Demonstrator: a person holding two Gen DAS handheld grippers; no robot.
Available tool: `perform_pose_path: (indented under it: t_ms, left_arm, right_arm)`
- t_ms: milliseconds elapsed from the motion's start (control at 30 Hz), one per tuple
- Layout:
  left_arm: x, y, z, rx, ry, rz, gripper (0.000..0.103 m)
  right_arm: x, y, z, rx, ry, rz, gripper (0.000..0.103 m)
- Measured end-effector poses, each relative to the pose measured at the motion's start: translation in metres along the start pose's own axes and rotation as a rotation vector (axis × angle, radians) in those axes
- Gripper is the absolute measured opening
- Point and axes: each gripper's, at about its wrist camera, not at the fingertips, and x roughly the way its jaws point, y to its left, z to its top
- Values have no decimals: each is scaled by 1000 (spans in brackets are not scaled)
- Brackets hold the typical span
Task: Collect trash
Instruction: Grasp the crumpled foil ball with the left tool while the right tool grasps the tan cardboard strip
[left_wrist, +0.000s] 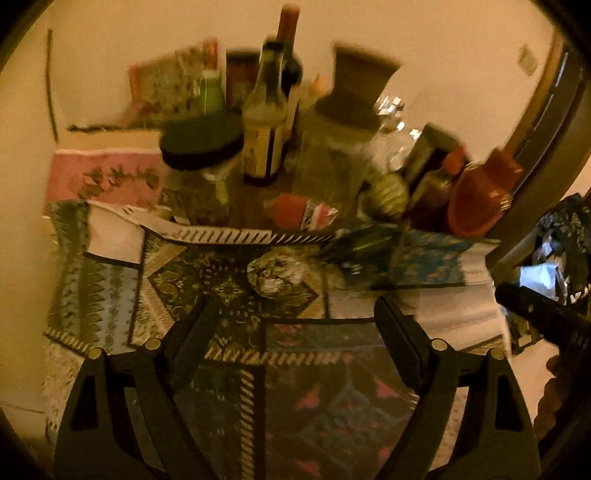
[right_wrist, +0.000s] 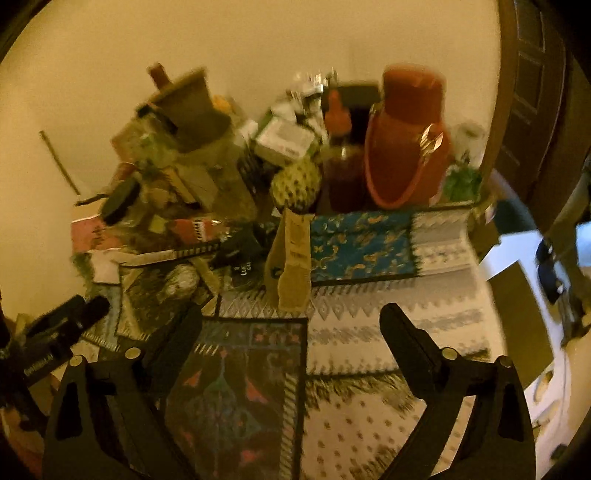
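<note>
Patterned cloths (left_wrist: 229, 291) are spread over a crowded table. A crumpled foil ball (left_wrist: 275, 273) is seen straight ahead of the left gripper (left_wrist: 295, 325), nearer than the right gripper (right_wrist: 291, 332); both are held wide apart, empty.

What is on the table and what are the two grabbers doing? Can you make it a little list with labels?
surface: patchwork tablecloth, many patterns
likely trash: crumpled foil ball lying on the cloth; tan paper packet further right
back of table: crowd of bottles and jars, including a dark glass bottle and a big red jug
left gripper: open, empty, foil ball just beyond its fingertips
right gripper: open, empty, paper packet just beyond its fingertips
picture quality: blurry, labels unreadable
</note>
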Motion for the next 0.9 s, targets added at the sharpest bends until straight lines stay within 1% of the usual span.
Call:
perform_pose_path:
  t_ms: [100, 167, 233, 367, 433, 467, 533, 567, 600, 667, 700, 767, 800, 900]
  left_arm:
    - [39, 10, 6, -12, 49, -5, 86]
    - [63, 15, 8, -16, 79, -14, 86]
    - [79, 17, 9, -15, 96, -19, 86]
    - [108, 21, 12, -10, 127, -17, 86]
    - [117, 23, 13, -5, 135, -17, 86]
    - [120, 23, 13, -2, 136, -15, 86]
    - [124, 24, 14, 3, 137, -18, 86]
    - [128, 24, 14, 6, 141, -21, 85]
    - [130, 24, 14, 8, 144, -25, 83]
    - [134, 23, 14, 17, 153, -32, 79]
    - [136, 22, 14, 21, 156, -31, 77]
    - [141, 20, 14, 25, 157, -29, 70]
    - [144, 19, 14, 25, 159, -28, 64]
    - [147, 18, 14, 23, 143, -24, 58]
  right_arm:
    - [40, -5, 9, 45, 52, 30, 82]
    - [64, -10, 13, 81, 86, 35, 77]
    - [83, -14, 17, 108, 112, 41, 70]
    - [113, -19, 24, 139, 146, 47, 63]
    - [124, -21, 25, 151, 161, 48, 54]
    - [129, -21, 27, 154, 168, 51, 51]
    - [136, -22, 28, 162, 182, 54, 38]
    - [139, -22, 28, 163, 187, 57, 34]
    - [140, -22, 28, 165, 189, 57, 27]
    - [144, -21, 28, 164, 192, 55, 17]
    - [145, -21, 27, 160, 190, 51, 7]
    - [144, -20, 24, 153, 184, 46, 6]
    - [144, -20, 25, 151, 177, 43, 5]
    - [140, -19, 21, 143, 162, 24, 4]
